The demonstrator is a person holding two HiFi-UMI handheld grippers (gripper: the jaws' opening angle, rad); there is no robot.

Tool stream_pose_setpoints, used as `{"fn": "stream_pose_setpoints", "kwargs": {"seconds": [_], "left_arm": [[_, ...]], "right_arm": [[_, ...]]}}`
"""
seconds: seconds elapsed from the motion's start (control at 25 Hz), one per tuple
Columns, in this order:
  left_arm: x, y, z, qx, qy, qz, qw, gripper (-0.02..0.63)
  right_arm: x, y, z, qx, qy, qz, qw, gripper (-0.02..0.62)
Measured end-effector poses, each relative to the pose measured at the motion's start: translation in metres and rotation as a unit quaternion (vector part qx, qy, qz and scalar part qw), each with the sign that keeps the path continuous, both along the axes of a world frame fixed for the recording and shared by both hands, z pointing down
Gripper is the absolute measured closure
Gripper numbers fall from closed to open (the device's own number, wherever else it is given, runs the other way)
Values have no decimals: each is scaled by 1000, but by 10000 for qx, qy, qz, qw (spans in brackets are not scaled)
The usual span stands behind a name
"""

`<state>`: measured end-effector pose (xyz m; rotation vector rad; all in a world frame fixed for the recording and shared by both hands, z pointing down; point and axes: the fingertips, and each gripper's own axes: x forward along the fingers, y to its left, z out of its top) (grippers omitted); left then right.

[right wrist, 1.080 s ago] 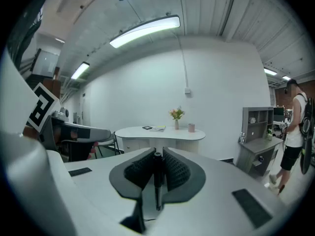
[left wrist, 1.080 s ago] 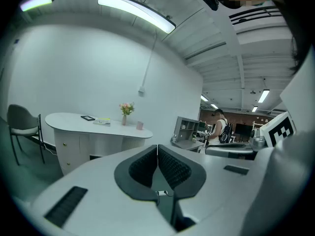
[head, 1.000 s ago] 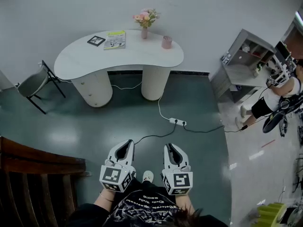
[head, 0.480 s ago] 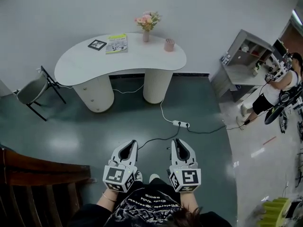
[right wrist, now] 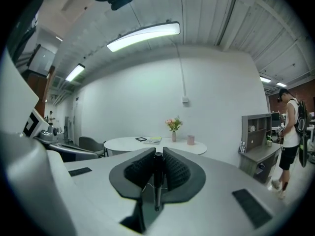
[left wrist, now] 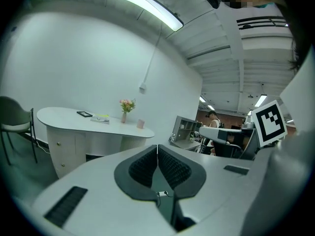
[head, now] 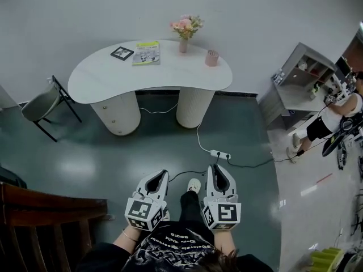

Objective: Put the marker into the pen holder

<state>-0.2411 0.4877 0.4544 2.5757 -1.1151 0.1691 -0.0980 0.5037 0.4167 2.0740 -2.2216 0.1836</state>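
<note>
**A:** so what are the two claws doing here?

**B:** left claw (left wrist: pixel 157 147) is closed right up, pads touching, nothing in it. right claw (right wrist: pixel 157 155) is clamped on a dark marker (right wrist: pixel 156 178) that runs along the gap between its pads

**A:** and where are they?

**B:** side by side, low in front of the person, over the greenish floor (head: pixel 113 152) and well apart from the worktop. a white power strip (head: pixel 220 154) with its cable lies on the floor in between

**A:** where's the pen holder then?

**B:** the pink pen holder (head: pixel 211 58) sits toward the right end of the white worktop (head: pixel 102 78), near a vase of flowers (head: pixel 185 32). left of those there's a magazine (head: pixel 147 52) and a small black frame (head: pixel 122 53). grey chair (head: pixel 41 100) off the left end, plain white wall behind it all
</note>
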Motion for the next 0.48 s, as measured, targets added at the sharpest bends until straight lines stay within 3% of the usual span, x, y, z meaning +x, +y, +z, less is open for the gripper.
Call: {"fn": "stream_pose_setpoints", "kwargs": {"seconds": [0.48], "left_arm": [[98,-131,4,18,-3,-401,9992,580]], "right_arm": [[83,-144,10,-18,73,-730,9973,534]]}}
